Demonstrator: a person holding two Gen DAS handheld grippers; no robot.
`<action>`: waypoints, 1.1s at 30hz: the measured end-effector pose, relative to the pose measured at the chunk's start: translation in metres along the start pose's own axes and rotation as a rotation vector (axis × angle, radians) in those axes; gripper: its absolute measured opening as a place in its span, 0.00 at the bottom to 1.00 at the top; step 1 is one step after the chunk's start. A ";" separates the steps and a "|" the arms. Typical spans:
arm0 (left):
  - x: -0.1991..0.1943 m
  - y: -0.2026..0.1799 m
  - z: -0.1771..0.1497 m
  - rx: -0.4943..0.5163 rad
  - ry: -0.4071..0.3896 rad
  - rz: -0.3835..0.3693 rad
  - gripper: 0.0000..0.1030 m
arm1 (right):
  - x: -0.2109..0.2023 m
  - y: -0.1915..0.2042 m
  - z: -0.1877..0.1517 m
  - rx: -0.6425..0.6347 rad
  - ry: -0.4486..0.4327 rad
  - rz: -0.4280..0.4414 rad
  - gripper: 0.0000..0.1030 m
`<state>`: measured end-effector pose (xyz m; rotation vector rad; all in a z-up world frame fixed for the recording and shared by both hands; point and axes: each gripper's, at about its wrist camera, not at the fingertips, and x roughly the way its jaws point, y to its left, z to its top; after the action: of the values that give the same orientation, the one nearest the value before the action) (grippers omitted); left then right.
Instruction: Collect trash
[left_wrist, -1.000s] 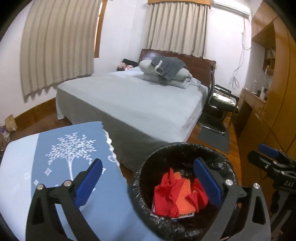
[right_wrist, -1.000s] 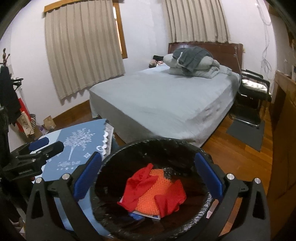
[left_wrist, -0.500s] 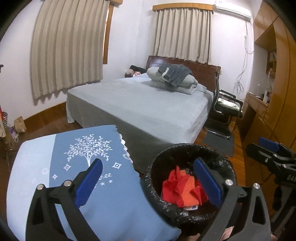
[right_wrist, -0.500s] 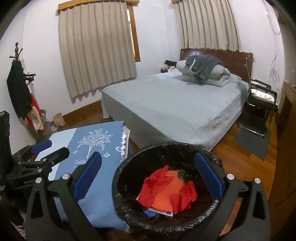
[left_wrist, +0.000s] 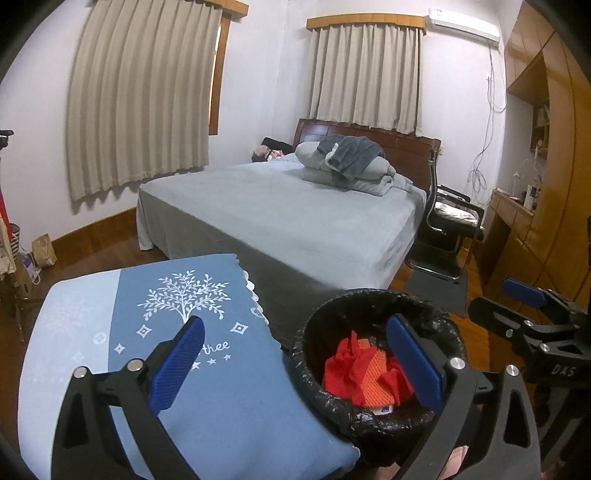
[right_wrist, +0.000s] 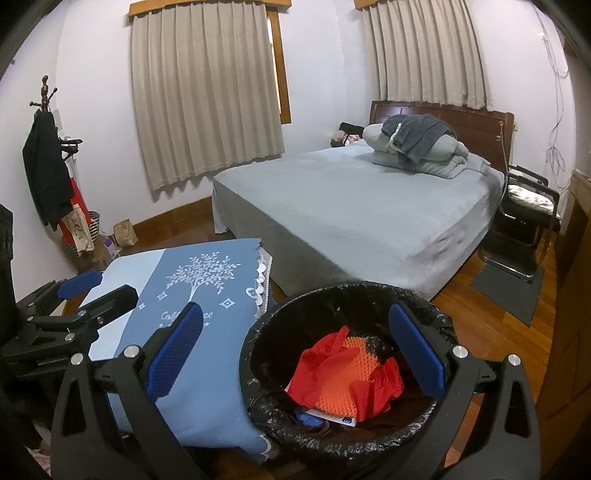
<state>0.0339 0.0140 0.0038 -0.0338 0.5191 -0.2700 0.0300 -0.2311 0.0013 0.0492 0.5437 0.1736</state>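
I am holding left gripper (left_wrist: 295, 363) released | right gripper (right_wrist: 297, 352) released | red-orange crumpled trash (right_wrist: 345, 380) is lying inside black-lined round bin (right_wrist: 258, 369) at 6 o'clock.

Inside the bin (right_wrist: 258, 354), the red and orange wrappers (right_wrist: 343, 373) cover most of a white card (right_wrist: 334, 416) and a blue scrap (right_wrist: 306, 419) beneath them, and neither can be identified. The bin's base is hidden below its rim in both views. Beside the bin, the tablecloth (left_wrist: 229, 413) lettering is partly blocked by a blue finger pad (left_wrist: 176, 363), and its near edge runs off the frame.
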 end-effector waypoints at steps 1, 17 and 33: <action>0.000 0.000 0.000 0.000 0.000 0.000 0.94 | 0.001 0.000 0.000 0.000 0.001 0.000 0.95; -0.005 -0.003 0.000 0.003 -0.001 0.001 0.94 | -0.001 0.002 -0.001 0.000 0.002 0.003 0.95; -0.008 -0.004 0.000 0.004 -0.001 0.002 0.94 | -0.003 0.004 -0.003 0.001 0.003 0.002 0.95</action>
<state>0.0267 0.0126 0.0082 -0.0298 0.5173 -0.2690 0.0255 -0.2275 0.0010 0.0507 0.5468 0.1756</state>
